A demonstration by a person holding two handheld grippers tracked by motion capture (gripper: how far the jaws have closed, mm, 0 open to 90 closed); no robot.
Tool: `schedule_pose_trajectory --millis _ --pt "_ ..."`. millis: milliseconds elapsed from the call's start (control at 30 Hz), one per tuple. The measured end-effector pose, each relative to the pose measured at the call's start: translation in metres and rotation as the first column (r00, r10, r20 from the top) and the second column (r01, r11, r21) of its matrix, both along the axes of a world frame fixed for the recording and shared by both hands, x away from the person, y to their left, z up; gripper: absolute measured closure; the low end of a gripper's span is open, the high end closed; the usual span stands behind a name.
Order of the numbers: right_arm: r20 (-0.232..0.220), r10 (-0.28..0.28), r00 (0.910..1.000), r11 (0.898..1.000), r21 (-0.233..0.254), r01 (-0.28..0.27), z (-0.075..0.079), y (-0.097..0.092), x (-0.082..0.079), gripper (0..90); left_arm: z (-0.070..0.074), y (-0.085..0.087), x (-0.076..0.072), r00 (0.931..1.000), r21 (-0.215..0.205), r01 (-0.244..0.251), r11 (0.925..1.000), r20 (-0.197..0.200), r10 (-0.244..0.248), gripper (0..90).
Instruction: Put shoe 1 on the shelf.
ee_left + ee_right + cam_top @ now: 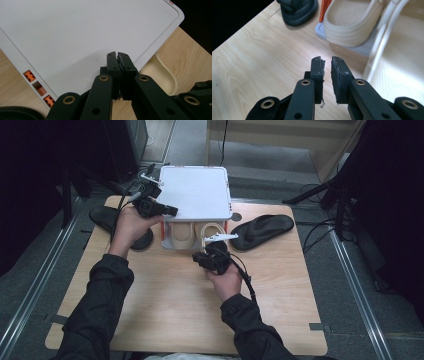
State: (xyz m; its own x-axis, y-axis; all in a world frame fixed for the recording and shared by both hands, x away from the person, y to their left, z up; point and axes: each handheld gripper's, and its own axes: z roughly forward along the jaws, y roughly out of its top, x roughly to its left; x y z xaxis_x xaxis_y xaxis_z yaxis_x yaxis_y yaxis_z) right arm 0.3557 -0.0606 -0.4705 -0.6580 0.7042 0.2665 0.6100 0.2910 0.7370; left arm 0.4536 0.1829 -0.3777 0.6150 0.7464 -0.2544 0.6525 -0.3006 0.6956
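Sleeves, dark ones, come up from the near edge of the wooden table [170,310], one forearm each side. Right hand [226,281] is closest in, holding the right gripper [212,256] just in front of the shelf's lower level. Its jaws stand a bit apart w/ nothing between them, just bare tabletop under the tips in the right gripper view [326,65].

Right past those tips is the task stuff: a pair of beige sandals. One beige sandal [352,25] sits on the grey base of the white shoe rack [197,195], heel end poking out the front. Other beige sandal [402,62] fills the right side of that view, looks like it's partly out on the table, strap standing up.

Left hand [131,226] is further back, left gripper [160,210] reaching over the left edge of the rack's white top. Jaws pressed together, nothing in them afaict, tips [117,55] hovering over the flat white panel. Orange clips [29,75] along that panel's edge.

Black sandal [262,231] lies on the table right of the rack, another black sandal [107,220] left of it, half hidden behind the left hand.

No brand, label or text readable anywhere.
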Motion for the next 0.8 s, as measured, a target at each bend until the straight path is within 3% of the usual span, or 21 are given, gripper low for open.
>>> schedule_pose_trajectory --millis 167,400,500,600,800 --pt "0.015 0.000 0.9999 1.000 -0.021 0.000 0.001 -0.011 -0.014 72.6 0.000 0.001 0.000 1.0000 -0.006 0.002 1.0000 -0.001 -0.002 88.2" --pt "-0.012 0.018 0.9998 1.000 0.024 -0.018 -0.003 -0.029 -0.027 68.5 0.000 0.001 0.000 1.0000 -0.006 0.000 1.0000 0.000 0.000 88.3" --pt "-0.007 0.039 0.9992 0.999 0.024 -0.039 -0.006 -0.033 -0.034 68.4 0.000 0.000 0.000 1.0000 -0.006 0.000 1.0000 0.000 0.000 88.3" --pt "-0.001 0.026 0.9997 1.000 0.005 -0.026 -0.008 -0.036 -0.039 68.4 0.000 0.000 0.000 1.0000 -0.006 -0.001 1.0000 0.001 0.001 88.3" --pt "-0.024 0.005 0.9997 1.000 0.023 -0.005 -0.016 -0.048 -0.046 70.8 0.000 0.000 0.000 1.0000 -0.006 -0.001 1.0000 0.001 0.001 88.2"
